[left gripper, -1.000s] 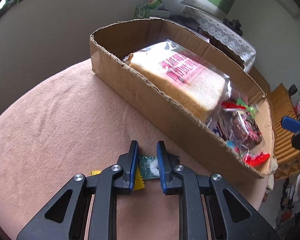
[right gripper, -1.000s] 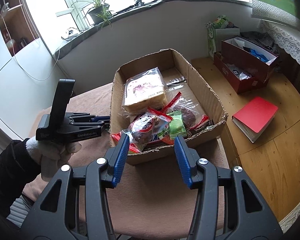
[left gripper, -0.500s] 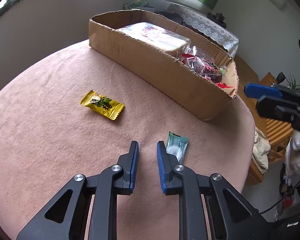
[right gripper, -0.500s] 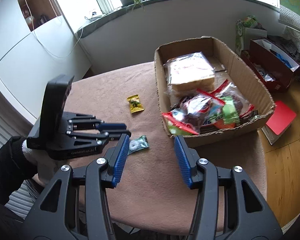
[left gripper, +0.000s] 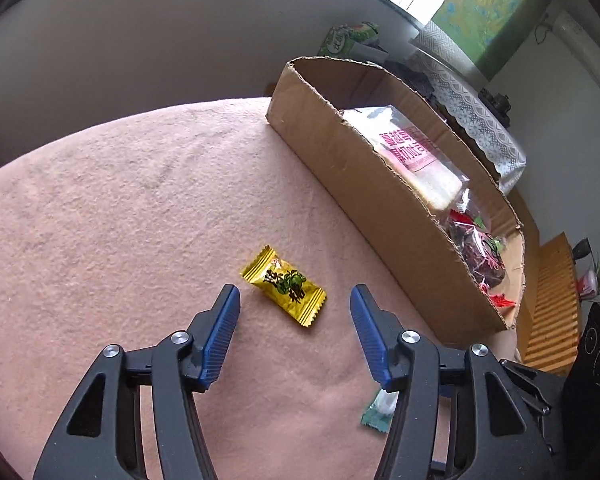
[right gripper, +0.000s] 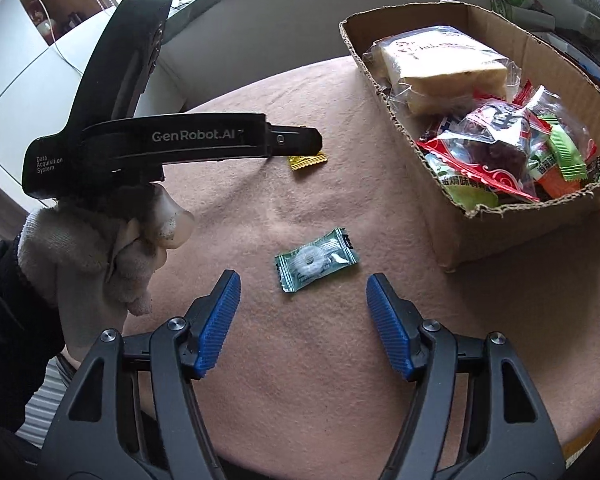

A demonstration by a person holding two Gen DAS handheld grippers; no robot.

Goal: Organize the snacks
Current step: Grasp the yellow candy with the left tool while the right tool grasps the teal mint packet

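**Inspector:** When the scene was examined, two wrapped sweets lay loose on the pink-covered worktop (left gripper: 112, 208), outside the cardboard box (left gripper: 384, 216) that already held the bagged bread (right gripper: 444, 64) and mixed packets. The left gripper (left gripper: 294, 310) stood with its jaws wide and holding nothing, the yellow candy (left gripper: 284, 285) lying flat between them, untouched.

**Assistant:** And the other side?

**Inspector:** The right gripper (right gripper: 302, 304) was likewise spread wide and empty, poised over the green candy (right gripper: 316, 260), which lay just ahead of its tips and apart from the box wall.

**Assistant:** What did the pickup call for?

**Inspector:** In my judgement, each tool needed to descend until its tips met the cloth, then close across the padded middle of the sweet, not the crimped ends, which would likely slip. The yellow wrapper lay skewed to the left jaws; a slight turn of the wrist would square them. The soft cloth risked being pinched along with the wrapper, so closure ought to be slow.
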